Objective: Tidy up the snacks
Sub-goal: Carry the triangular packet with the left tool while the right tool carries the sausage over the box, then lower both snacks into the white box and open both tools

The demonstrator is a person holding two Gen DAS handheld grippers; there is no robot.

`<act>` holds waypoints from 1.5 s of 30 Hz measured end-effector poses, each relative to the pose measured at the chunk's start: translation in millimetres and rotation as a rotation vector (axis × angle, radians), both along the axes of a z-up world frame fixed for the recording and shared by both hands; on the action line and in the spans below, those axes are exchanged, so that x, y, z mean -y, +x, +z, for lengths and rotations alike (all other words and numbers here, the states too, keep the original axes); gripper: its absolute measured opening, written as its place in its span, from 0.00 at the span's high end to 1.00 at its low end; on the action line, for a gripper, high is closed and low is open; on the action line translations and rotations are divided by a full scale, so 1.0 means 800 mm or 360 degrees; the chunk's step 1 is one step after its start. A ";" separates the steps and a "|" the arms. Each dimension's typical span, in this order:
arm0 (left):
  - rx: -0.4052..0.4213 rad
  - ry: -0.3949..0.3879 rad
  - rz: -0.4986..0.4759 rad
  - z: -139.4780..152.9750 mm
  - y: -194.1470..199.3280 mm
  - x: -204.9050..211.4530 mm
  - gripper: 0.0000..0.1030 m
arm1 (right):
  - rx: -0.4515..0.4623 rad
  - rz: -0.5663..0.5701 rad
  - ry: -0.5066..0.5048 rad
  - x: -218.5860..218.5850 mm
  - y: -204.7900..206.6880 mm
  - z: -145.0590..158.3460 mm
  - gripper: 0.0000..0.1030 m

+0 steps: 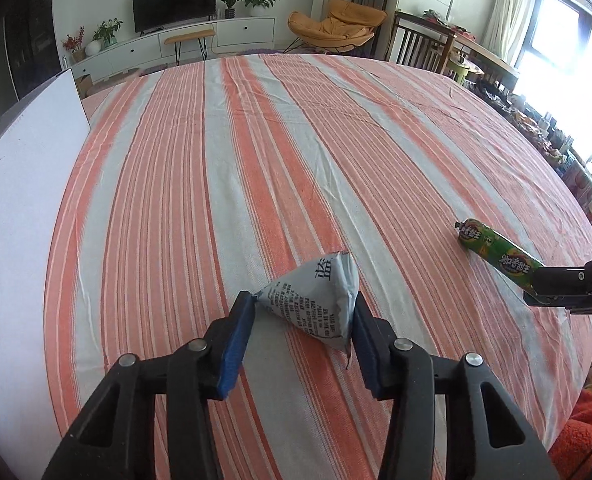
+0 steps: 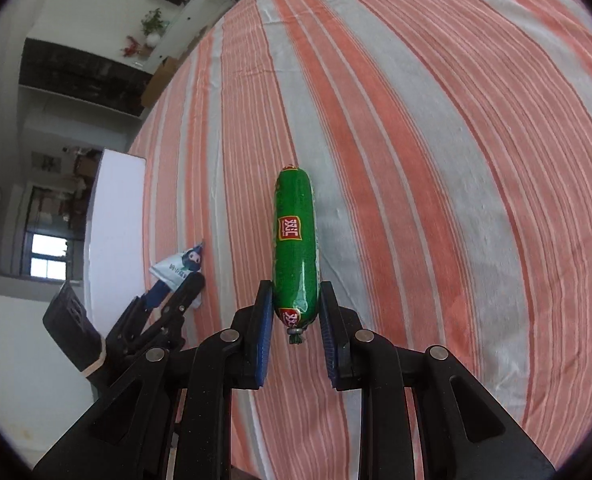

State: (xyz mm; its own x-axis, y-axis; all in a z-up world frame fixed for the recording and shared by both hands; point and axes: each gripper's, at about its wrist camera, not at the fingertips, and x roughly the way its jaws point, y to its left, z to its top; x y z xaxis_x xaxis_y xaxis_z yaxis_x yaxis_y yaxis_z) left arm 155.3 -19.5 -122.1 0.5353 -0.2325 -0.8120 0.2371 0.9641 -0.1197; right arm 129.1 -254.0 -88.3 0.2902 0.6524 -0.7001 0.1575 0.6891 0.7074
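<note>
A white triangular snack pouch with blue print lies on the orange-and-white striped cloth. My left gripper is shut on it, one blue pad at its left corner and the other against its right side. A green sausage stick is held by its near end in my right gripper, pads pressed on both sides, its clipped tip poking back between the fingers. In the left wrist view the sausage and right gripper sit low over the cloth at the right. The right wrist view shows the left gripper on the pouch.
A white board lies along the table's left side, close to the pouch. The striped cloth stretches far ahead. Beyond the table stand a TV unit, an orange lounge chair and a cluttered wooden table by the window.
</note>
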 end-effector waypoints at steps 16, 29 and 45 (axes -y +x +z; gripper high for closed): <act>0.0185 -0.0315 -0.0028 0.139 -0.150 -0.088 0.55 | 0.0238 0.0198 -0.0441 -0.084 -0.082 0.051 0.77; 0.0124 -0.0382 -0.0006 0.147 -0.172 -0.111 0.55 | 0.0293 0.0489 -0.0874 -0.116 -0.085 0.063 0.31; 0.0212 -0.0069 0.0525 0.197 -0.165 -0.338 0.55 | 0.0501 0.0558 -0.0100 -0.267 -0.079 0.166 0.77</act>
